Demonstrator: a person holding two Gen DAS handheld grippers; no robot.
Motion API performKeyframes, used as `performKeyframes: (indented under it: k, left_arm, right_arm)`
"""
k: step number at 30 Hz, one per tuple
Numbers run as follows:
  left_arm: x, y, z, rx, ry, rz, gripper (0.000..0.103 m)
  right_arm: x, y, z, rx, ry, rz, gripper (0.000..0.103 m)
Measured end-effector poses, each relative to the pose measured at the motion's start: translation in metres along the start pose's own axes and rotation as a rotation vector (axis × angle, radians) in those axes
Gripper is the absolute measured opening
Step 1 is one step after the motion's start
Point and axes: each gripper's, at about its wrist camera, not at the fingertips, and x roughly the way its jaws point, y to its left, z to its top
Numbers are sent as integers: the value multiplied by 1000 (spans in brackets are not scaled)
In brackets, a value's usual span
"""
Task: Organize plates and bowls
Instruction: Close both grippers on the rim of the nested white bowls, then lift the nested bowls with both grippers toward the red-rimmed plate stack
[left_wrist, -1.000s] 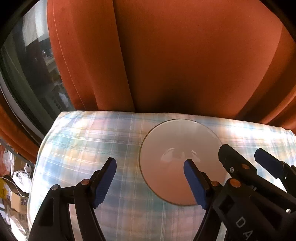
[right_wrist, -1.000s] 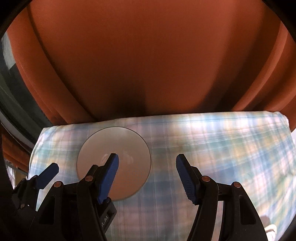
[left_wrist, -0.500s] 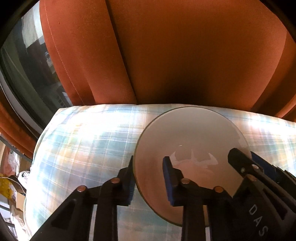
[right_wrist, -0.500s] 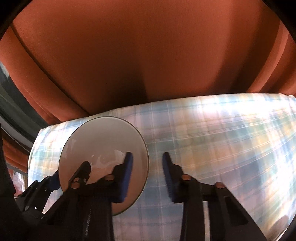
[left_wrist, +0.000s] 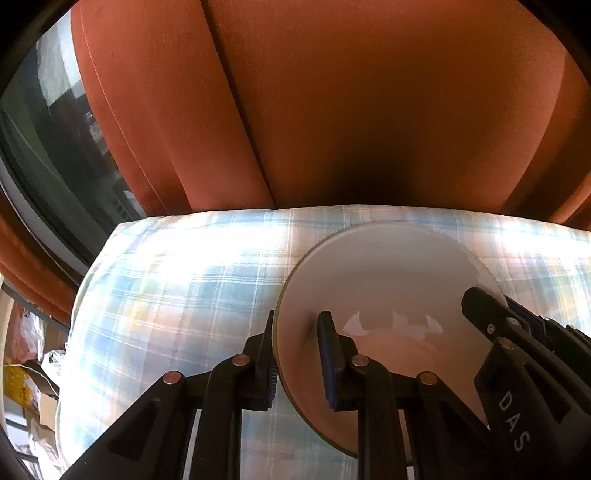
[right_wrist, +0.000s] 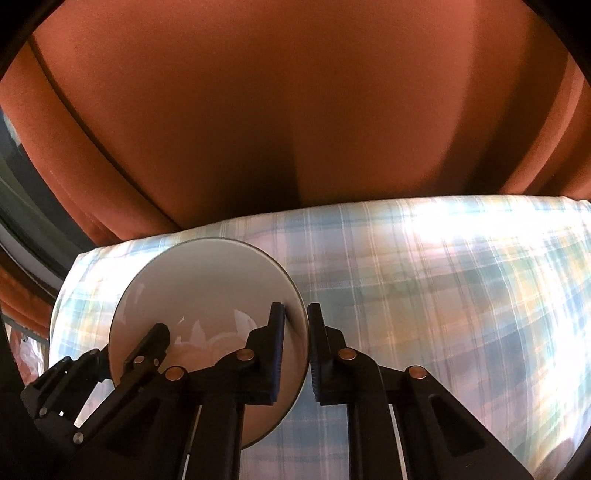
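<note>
Nearest the left wrist camera, the left gripper (left_wrist: 297, 354) stood closed on the left edge of the bowl (left_wrist: 384, 280). One blue-padded finger lay inside the rim and the other outside, with the wall of the bowl pinched between them. Only that narrow gap remained between the pads.

The right gripper (right_wrist: 295, 347) was closed in the same manner on the opposite, right edge of the bowl (right_wrist: 199, 280). Its left finger sat inside the rim and its right finger outside. In the left wrist view the right gripper (left_wrist: 517, 332) showed at the far rim, though its fingertips were partly hidden there. In the right wrist view the left gripper (right_wrist: 147, 343) was visible at the bowl's left edge.

The bowl was pale and glossy, round, with bright reflections low on its inner surface. It was held between the two grippers over the left part of the plaid cloth (right_wrist: 443, 295), its opening tilted toward the cameras. Whether its base touched the cloth could not be determined.

The plaid cloth (left_wrist: 177, 295), blue, white and yellow, was sunlit in patches. Beyond it hung an orange curtain (left_wrist: 351, 110), (right_wrist: 295, 110) in folds. At far left, a window (left_wrist: 55, 129) showed past the curtain edge.
</note>
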Motion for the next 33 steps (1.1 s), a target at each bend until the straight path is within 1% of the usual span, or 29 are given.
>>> performKeyframes:
  k: [4,9,13,19,26,33]
  left_arm:
    - [-9,1,-7,-9,12,-14,17]
    - [-32,0,-17,5,-4,-17,17]
    - [-53,6,-23,-10,-18,-32,17]
    - [-85,14,-36,-2,-37,-42,18]
    - [-128,29,-47,-16,-78,-46,18]
    - [-171,45,-61,-35,-128,-58,18]
  right_arm:
    - [-10,-1,-6,4,4,-4,16]
    - [-31,0,-16,-14,2,-20,16]
    - [-54,0,-24,-15,-12,-35,16]
    - [-91,5,-37,-14,-31,-39,16]
    - [-135,17,-51,-13,-58,-24,16]
    - [-182,38,-67,-29,-113,-27,16]
